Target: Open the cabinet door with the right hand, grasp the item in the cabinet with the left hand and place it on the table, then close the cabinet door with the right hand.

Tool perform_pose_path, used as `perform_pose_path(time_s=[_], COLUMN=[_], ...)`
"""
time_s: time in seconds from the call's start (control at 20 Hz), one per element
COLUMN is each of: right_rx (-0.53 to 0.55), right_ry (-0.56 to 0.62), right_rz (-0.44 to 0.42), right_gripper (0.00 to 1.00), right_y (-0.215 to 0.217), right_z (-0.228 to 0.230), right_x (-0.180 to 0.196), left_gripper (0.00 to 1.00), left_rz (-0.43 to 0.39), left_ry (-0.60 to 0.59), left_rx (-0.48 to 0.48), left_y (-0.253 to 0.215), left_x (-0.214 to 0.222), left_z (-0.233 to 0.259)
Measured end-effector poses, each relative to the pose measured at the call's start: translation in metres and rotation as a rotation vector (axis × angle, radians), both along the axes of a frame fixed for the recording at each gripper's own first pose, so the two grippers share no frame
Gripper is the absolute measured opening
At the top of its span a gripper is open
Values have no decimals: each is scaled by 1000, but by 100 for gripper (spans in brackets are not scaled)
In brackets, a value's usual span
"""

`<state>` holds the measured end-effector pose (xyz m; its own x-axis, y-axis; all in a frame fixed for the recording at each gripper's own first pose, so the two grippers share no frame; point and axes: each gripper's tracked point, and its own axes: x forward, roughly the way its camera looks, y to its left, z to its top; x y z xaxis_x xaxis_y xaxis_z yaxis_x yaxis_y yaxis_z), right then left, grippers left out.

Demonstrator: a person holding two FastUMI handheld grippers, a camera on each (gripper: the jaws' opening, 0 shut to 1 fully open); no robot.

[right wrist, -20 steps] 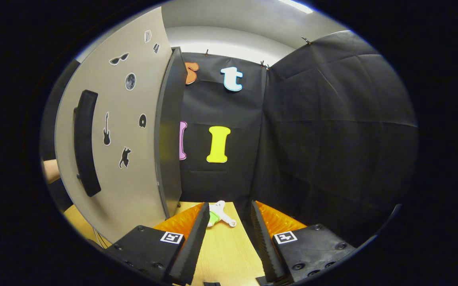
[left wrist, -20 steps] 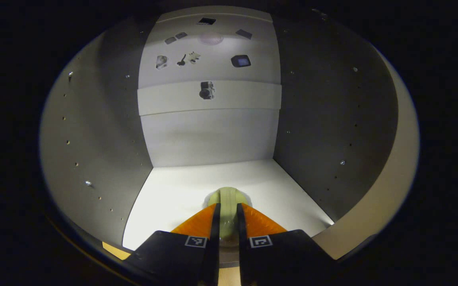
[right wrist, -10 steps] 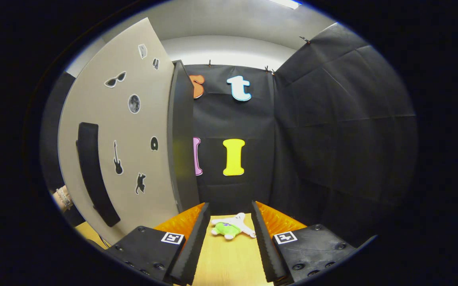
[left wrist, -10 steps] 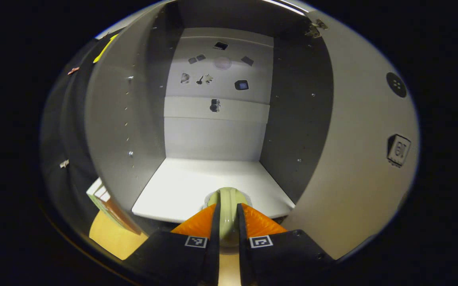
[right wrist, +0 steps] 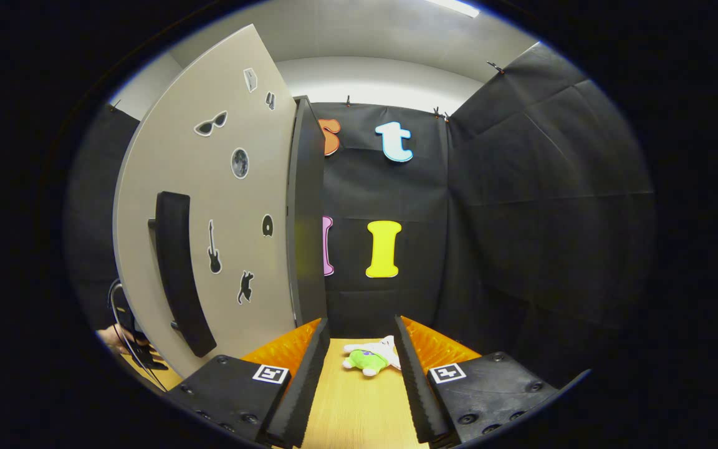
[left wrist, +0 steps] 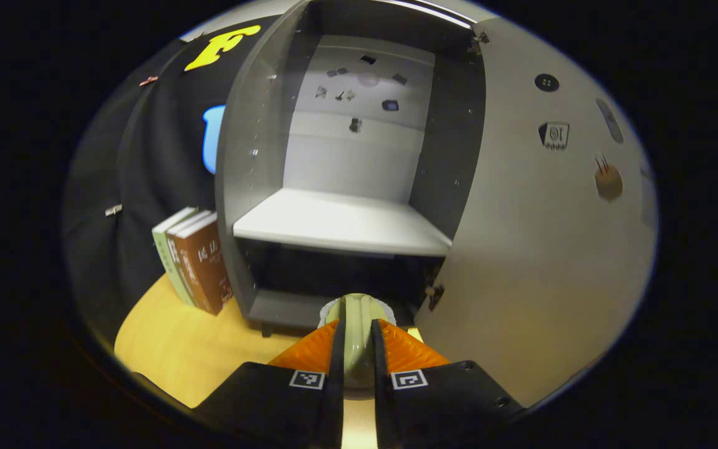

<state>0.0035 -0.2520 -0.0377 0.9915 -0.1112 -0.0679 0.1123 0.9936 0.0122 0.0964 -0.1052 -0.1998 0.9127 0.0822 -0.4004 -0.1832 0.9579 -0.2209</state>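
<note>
- Cabinet (left wrist: 237,187) front open; white shelf (left wrist: 340,221) bare, open room above it up to the back panel
- Compartment under the shelf dark, contents cannot be told
- Open door (left wrist: 546,249) stands along the right of the opening, walling off that side
- Books (left wrist: 194,262) upright just beside the cabinet's left wall, narrowing bench (left wrist: 178,349) room there
- Right gripper view: door (right wrist: 209,206) with black handle (right wrist: 178,268) blocks the left; bench (right wrist: 353,411) ahead free up to a plush toy (right wrist: 371,358) near the booth wall
</note>
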Motion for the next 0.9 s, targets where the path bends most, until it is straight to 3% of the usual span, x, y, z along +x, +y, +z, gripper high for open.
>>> perform_pose_path(time_s=[0.35,0.65,0.9], right_rx=[-19,-41,-55], right_ry=[13,59,85], right_rz=[48,60,37], right_gripper=[67,68,67], right_y=[18,22,13], right_z=[-3,-17,-22], right_x=[3,-2,-12], left_gripper=[24,24,25], left_rz=[30,29,51], left_ry=[138,239,287], left_rx=[-120,-146,-183], left_y=[-17,-28,-28], left_x=[-48,-75,-91], left_z=[-113,-193,-226])
